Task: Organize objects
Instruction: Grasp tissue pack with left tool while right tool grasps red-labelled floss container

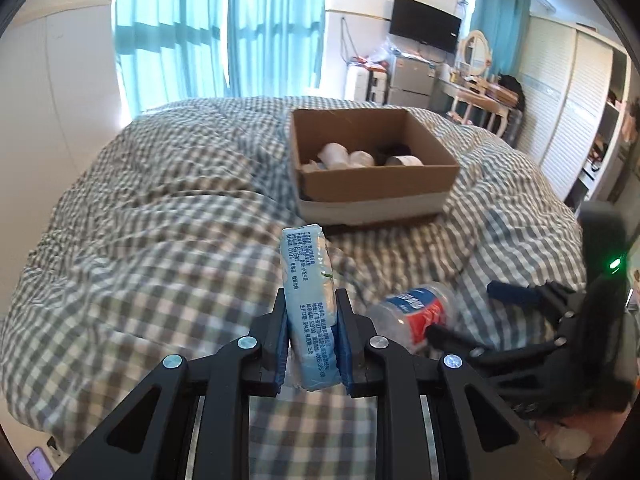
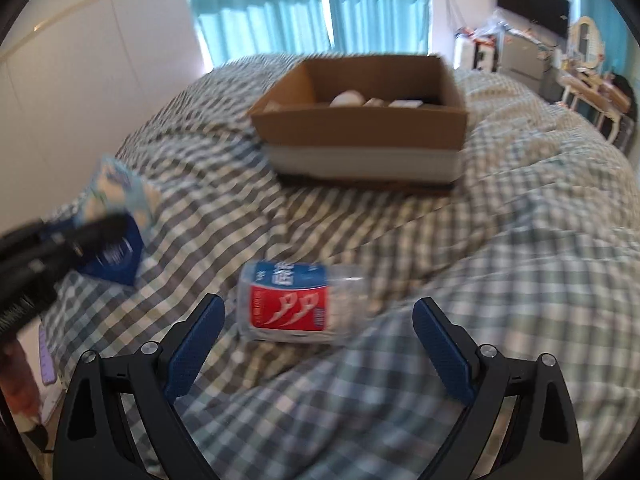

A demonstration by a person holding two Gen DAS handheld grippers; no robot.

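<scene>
My left gripper [image 1: 312,304] is shut on a light blue tissue pack [image 1: 306,280] and holds it edge-up above the checked bedspread. The pack and left gripper also show, blurred, in the right wrist view [image 2: 116,196]. My right gripper [image 2: 318,312] is open and empty just short of a clear plastic bottle [image 2: 294,304] with a red and blue label, which lies on its side on the bed. The bottle also shows in the left wrist view [image 1: 416,316], with the right gripper [image 1: 472,312] beside it. A cardboard box [image 1: 380,190] holding several white and dark items sits further back.
The checked duvet [image 1: 160,208] is rumpled and covers the whole bed. The box shows in the right wrist view [image 2: 360,124] too. Teal curtains, a wall TV, a dresser and wardrobes stand beyond the bed. A purple phone [image 1: 38,462] lies at the lower left.
</scene>
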